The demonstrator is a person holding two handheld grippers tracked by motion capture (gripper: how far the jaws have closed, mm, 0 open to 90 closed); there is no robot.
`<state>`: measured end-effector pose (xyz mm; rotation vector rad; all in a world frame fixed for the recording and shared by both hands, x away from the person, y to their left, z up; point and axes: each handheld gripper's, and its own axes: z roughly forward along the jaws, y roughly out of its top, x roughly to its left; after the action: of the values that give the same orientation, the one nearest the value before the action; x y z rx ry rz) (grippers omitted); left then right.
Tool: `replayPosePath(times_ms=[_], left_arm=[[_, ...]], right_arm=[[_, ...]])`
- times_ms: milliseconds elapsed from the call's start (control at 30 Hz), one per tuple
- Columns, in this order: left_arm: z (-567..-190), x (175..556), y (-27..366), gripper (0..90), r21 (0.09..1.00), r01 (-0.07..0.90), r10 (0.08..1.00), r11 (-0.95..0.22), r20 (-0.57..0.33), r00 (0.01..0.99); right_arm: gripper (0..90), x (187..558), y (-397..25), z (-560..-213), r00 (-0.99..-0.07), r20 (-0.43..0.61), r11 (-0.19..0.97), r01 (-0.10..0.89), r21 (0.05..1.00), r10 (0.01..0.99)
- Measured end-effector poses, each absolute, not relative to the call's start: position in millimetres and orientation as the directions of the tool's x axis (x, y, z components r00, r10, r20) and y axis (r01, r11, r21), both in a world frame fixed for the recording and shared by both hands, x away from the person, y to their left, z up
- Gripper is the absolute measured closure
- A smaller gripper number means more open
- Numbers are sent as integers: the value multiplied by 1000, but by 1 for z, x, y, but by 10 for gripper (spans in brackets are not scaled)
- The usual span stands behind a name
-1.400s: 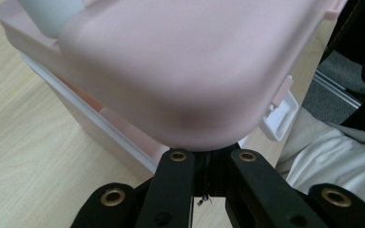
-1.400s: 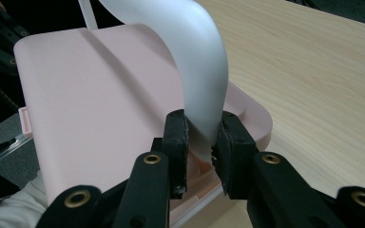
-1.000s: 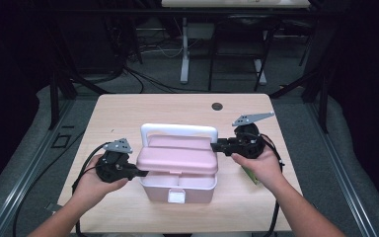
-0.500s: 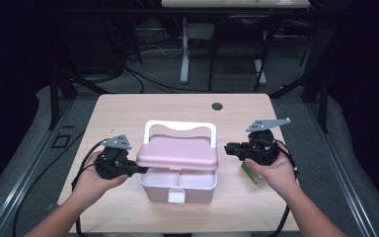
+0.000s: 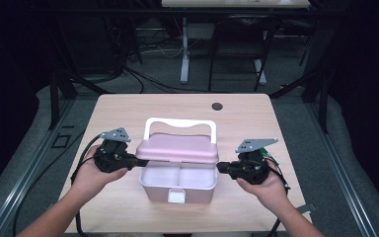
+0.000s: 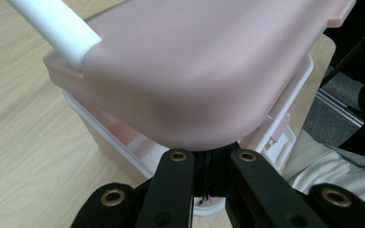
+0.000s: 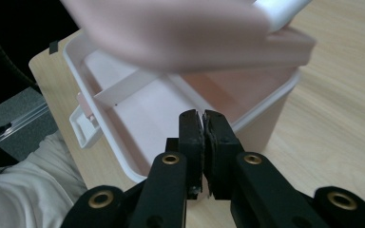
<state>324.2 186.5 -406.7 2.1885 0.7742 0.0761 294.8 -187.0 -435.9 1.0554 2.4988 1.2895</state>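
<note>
From above, I cannot see the tips of my left gripper (image 5: 139, 161); they vanish under the pink lid (image 5: 176, 148), whose left edge its jaws pinch and hold raised over the box (image 5: 177, 190) at the table's (image 5: 256, 113) middle. The box's two compartments look empty, though the lid covers the back part. My right gripper (image 5: 220, 168) sits just beside the box, jaws pressed together on nothing.

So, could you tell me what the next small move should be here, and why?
Probably swing the pink lid further back on its rear edge with the left gripper, whose jaws meet its left edge. It is only half raised over the box, shading the compartments, and the right gripper is shut, off the box.
</note>
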Motion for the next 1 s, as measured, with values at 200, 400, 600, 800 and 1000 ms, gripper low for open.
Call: replayPosePath(times_ms=[200,400,600,800,1000], left_arm=[[-399,330,186,899,714,504,559,-486,-189,807],[-394,333,185,899,711,505,565,-489,-183,805],[-391,337,185,899,716,507,571,-480,-185,800],[-387,340,184,899,720,507,577,-473,-181,796],[-382,345,183,899,719,511,589,-471,-175,789]], right_arm=[[877,295,-174,-449,-760,193,410,524,746,621],[880,294,-162,-454,-778,195,428,514,743,597],[884,291,-155,-459,-791,176,452,499,739,586],[893,288,-151,-466,-800,164,483,496,722,577],[899,288,-150,-469,-810,168,502,495,709,562]])
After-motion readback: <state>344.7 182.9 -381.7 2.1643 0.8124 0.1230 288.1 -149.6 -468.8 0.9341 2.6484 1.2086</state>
